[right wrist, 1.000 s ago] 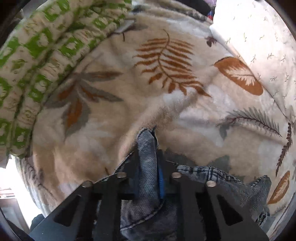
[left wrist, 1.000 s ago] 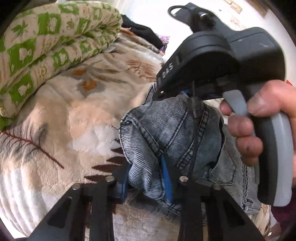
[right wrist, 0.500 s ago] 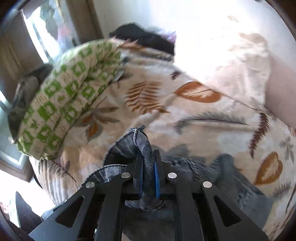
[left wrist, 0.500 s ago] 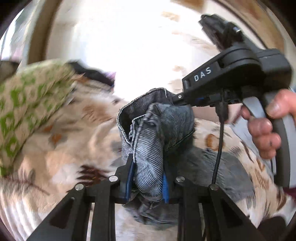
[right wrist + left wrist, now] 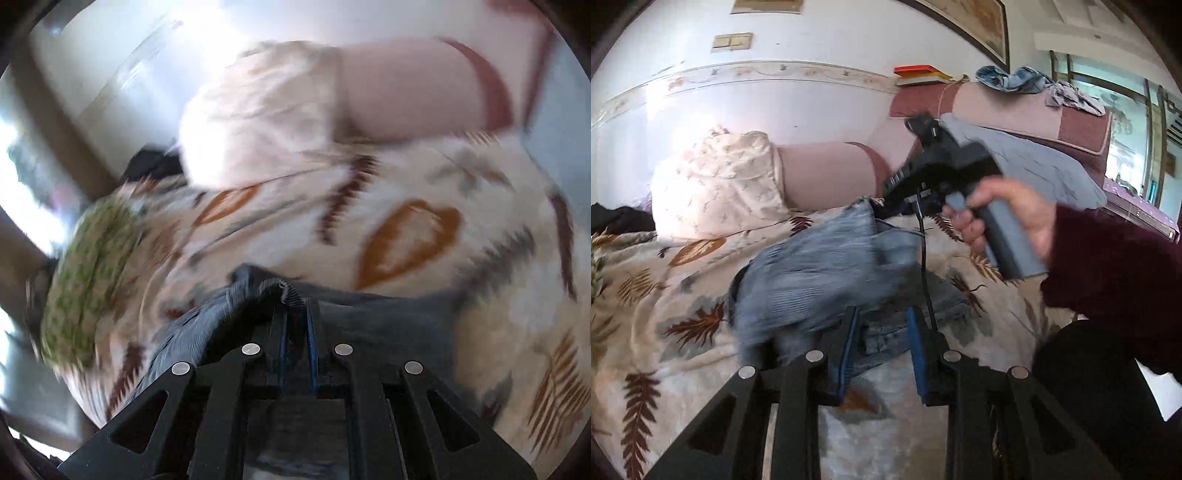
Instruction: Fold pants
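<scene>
The grey-blue denim pants [image 5: 827,266] hang over the leaf-print blanket [image 5: 683,291], blurred by motion. My left gripper [image 5: 882,347] is open, its blue pads apart, with the denim just ahead and nothing pinched. My right gripper [image 5: 297,325] is shut on a ribbed edge of the pants [image 5: 291,295]. In the left wrist view its black body [image 5: 942,166] holds the far end of the pants up, gripped by a hand in a maroon sleeve.
A cream pillow [image 5: 716,184] and a pink headboard cushion [image 5: 827,173] lie at the head of the bed. A green patterned quilt [image 5: 88,280] is rolled at the left. A grey cloth [image 5: 1034,162] lies on the right.
My left gripper has opened and let go of the denim it pinched. Both grippers swung up towards the headboard, and the right one still carries the pants.
</scene>
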Available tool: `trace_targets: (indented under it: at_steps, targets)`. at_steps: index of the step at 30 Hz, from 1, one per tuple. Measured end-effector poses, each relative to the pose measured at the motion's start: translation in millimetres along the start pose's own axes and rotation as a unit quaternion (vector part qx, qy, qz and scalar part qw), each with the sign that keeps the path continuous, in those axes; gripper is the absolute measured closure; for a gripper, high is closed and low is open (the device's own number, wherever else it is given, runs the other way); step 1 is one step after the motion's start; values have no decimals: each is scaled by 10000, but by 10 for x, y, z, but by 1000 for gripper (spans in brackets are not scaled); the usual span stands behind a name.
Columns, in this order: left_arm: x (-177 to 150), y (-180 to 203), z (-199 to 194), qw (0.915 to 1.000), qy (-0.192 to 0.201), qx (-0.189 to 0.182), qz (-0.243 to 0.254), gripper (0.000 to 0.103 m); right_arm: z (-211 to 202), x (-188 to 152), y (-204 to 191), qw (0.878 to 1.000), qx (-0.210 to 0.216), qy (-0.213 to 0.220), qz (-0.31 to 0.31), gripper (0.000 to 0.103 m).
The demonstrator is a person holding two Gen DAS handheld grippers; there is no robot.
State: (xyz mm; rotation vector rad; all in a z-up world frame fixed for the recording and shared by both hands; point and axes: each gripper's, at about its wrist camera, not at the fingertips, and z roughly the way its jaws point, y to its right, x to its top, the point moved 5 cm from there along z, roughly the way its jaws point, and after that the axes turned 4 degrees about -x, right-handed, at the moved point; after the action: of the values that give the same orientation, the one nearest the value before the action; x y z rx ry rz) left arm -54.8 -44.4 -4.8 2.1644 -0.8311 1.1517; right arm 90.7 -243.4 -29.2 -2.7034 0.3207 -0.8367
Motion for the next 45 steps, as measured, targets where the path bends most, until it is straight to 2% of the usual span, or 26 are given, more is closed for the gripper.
trace_targets:
  at_steps: [2,3,5,8,10,13,14,15,19,20,22,25,29,31,33,35,38,39,42,44,45]
  targets:
    - [96,-83,0,9999,41,68,-63,75,47,12,304,9994,-55,92,337,95]
    - [166,-161,-5,9998,81,126,-155,72,61,18,450,9984,-48,168,534,95]
    - [301,-307,46,9991,76,318,-251,72,125,3,768,9934,124,317,1091,95]
    - [407,-425,295,9978,-111,651,-47,72,352,-71,1112,9857,294,54,1657,94]
    - [410,-425,545,9969,-321,711,116,72,437,-41,1141,9845,397,-107,1706,91]
    - [265,-320,1025,9911,-1012,760,409,72,419,1,1126,9874,229,-64,1564,85]
    - [188,-262,1162,9880,-1203,813,525,72,412,-2,1155,9868,120,-122,1609,72]
    - [111,-198,1274,9859,-1326,814,607,70,390,-8,1185,9861,31,-150,1655,66]
    - [-92,-16,1566,9744,-1622,1160,1036,70,104,23,1309,9871,-191,171,1583,64]
    - [-106,-12,1605,9738,-1659,1178,1013,70,0,32,1322,9877,-231,318,1511,60]
    - [-93,-53,1654,9753,-1752,1089,788,70,-182,20,1301,9890,-87,498,1389,57]
    - [-97,-115,1738,9769,-1857,942,483,70,-354,-16,1206,9890,415,657,1261,55]
    - [-117,-75,1776,9759,-1826,1060,554,70,-481,-53,964,9821,1273,813,1127,54]
    - [-71,-79,1708,9772,-1765,1061,515,70,-413,-35,845,9801,1457,779,1103,54]
    - [48,-77,1502,9831,-1561,869,405,67,-322,-44,771,9834,1323,699,1026,54]
    - [238,-74,1209,9908,-1098,685,396,65,-259,-59,690,9876,1142,669,847,52]
    - [539,-246,893,9907,-637,1065,556,46,-258,-92,548,9912,1025,678,491,53]
    - [624,-370,873,9894,-602,1233,472,45,-267,-97,500,9921,960,721,371,53]
    - [685,-700,1092,9839,-880,1555,106,45,-243,-124,382,9935,819,775,133,53]
    - [597,-829,1356,9792,-1266,1586,-91,45,-185,-131,336,9944,721,773,56,53]
    - [521,-875,1490,9741,-1490,1698,-119,45,-143,-139,313,9951,645,743,5,53]
